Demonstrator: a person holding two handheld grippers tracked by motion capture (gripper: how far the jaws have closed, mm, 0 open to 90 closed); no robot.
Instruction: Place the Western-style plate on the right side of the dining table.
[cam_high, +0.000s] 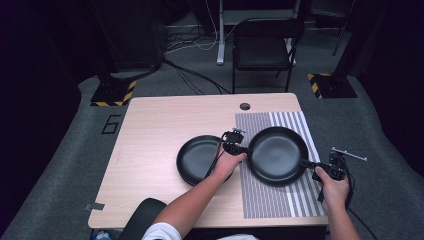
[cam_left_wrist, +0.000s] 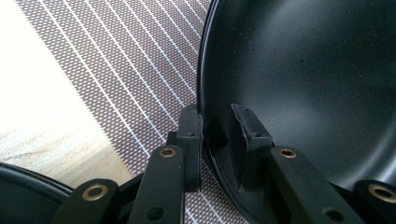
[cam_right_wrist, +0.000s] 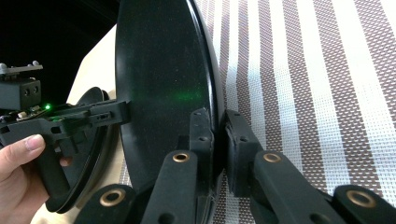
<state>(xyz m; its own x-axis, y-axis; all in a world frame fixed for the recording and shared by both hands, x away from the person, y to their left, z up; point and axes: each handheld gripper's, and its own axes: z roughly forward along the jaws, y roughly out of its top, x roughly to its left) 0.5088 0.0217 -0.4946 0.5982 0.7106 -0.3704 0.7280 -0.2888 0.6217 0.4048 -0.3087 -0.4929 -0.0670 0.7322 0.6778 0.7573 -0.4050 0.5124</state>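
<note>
My left tongs (cam_high: 241, 149) clamp the large frying pan's (cam_high: 277, 155) rim; my right tongs (cam_high: 320, 165) clamp its handle side. It sits on the striped mat (cam_high: 300, 200), beside 1 smaller pan (cam_high: 200, 160). Next, probably, a level 2-handed lift.

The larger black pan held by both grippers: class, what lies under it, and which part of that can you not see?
Under the larger pan lies a striped placemat on the wooden table. The mat shows around the pan; the stretch directly beneath it is covered.
</note>
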